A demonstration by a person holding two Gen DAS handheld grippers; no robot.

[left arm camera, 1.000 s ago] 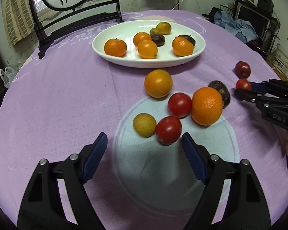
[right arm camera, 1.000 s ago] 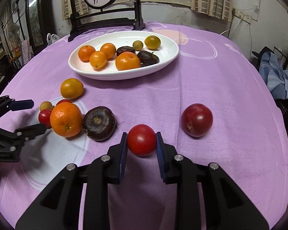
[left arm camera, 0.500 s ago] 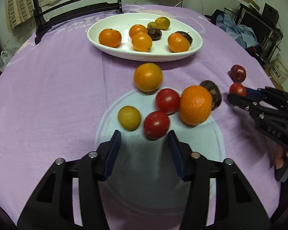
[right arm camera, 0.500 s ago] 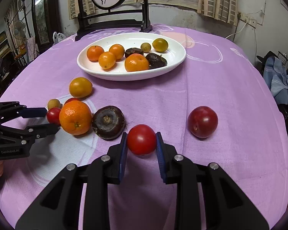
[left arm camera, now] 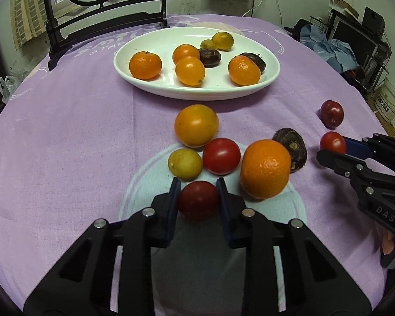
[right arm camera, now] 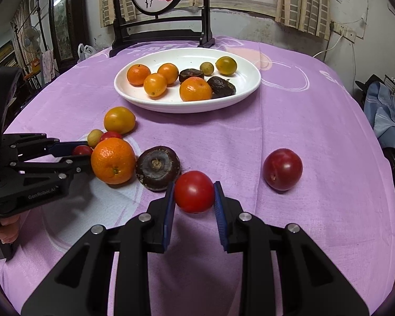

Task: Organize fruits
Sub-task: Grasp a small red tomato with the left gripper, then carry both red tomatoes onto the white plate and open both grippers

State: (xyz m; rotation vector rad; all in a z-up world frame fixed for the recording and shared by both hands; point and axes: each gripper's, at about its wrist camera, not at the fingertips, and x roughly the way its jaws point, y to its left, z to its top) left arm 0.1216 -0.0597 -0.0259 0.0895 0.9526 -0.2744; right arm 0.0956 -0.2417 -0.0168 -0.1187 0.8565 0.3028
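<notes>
My left gripper (left arm camera: pixel 198 197) is shut on a red tomato (left arm camera: pixel 197 198) on the purple tablecloth. Just beyond it lie a small yellow fruit (left arm camera: pixel 184 163), another red tomato (left arm camera: pixel 221 156), a big orange (left arm camera: pixel 265 168), a yellow-orange fruit (left arm camera: pixel 196 125) and a dark fruit (left arm camera: pixel 291 144). My right gripper (right arm camera: pixel 194 195) is shut on a second red tomato (right arm camera: pixel 194 191), also seen in the left wrist view (left arm camera: pixel 332 142). A dark red plum (right arm camera: pixel 282 169) lies to its right. A white oval plate (left arm camera: pixel 155 84) at the back holds several oranges and dark fruits.
A dark wooden chair back (left arm camera: pixel 97 26) stands behind the table's far edge. Clothes and boxes (left arm camera: pixel 337 52) are off the table to the right. The left gripper body (right arm camera: pixel 26 173) shows at the left of the right wrist view.
My left gripper has moved forward and closed on the nearest red tomato. My right gripper stays shut on its tomato, barely moved.
</notes>
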